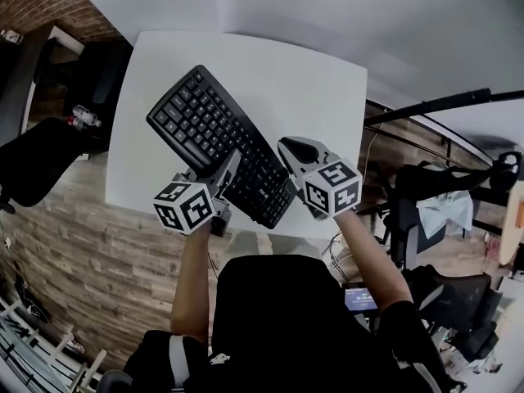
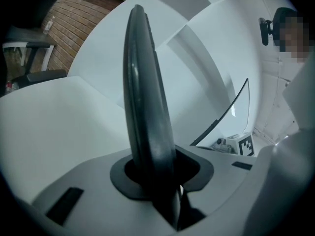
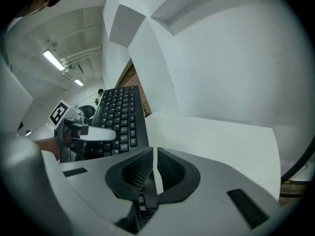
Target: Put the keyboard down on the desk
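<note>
A black keyboard hangs slantwise over the white desk, its far end toward the desk's back left. My left gripper is shut on its near long edge; in the left gripper view the keyboard stands edge-on between the jaws of the left gripper. My right gripper holds the near short end. In the right gripper view the jaws of the right gripper are nearly together on the keyboard's thin rim, and the key rows run away to the left past the left gripper.
A black office chair and a bottle stand left of the desk on wood flooring. A black pole and more chairs lie to the right. White walls rise behind the desk top.
</note>
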### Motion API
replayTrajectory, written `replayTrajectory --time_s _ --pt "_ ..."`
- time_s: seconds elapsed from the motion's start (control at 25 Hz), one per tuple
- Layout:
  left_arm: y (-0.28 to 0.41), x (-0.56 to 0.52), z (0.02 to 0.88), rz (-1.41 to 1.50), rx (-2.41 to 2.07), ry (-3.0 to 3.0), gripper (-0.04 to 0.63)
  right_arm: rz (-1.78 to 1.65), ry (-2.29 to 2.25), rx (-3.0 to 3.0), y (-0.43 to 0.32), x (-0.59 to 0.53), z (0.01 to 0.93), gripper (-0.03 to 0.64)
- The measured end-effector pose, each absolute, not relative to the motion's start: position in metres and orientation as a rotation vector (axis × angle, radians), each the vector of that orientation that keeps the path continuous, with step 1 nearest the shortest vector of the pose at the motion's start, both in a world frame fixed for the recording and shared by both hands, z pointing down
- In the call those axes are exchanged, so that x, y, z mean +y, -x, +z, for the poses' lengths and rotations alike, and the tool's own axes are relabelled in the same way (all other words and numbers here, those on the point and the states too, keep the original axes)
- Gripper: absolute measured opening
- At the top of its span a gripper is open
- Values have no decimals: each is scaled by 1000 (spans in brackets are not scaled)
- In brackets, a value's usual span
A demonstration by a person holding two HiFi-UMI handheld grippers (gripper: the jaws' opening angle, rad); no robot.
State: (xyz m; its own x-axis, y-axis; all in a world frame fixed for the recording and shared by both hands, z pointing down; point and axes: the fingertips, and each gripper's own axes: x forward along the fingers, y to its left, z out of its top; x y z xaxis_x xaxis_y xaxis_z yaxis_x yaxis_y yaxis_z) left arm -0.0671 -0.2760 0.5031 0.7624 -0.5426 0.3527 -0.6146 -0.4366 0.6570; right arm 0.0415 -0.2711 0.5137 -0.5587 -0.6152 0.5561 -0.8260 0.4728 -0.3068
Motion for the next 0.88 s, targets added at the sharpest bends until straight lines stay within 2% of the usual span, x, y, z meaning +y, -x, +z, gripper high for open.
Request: replayTrajectory --time_s 0.28,0.4,0.52,0.72,0.88 --pt "67 -281 541 167 -810 -2075 117 864 -1084 -2322 -31 -276 546 48" --pt "70 -285 550 160 -796 -2054 120 916 -1012 -2314 -25 -276 559 120" --pt "70 -286 554 153 -780 -2066 123 935 -929 -2329 -18 -274 566 145" --pt "69 -291 558 113 -710 -2116 123 1026 -823 -2331 -5 -281 580 222" --pt "73 -301 570 82 -657 -2135 124 1095 -753 -2328 5 -289 595 238"
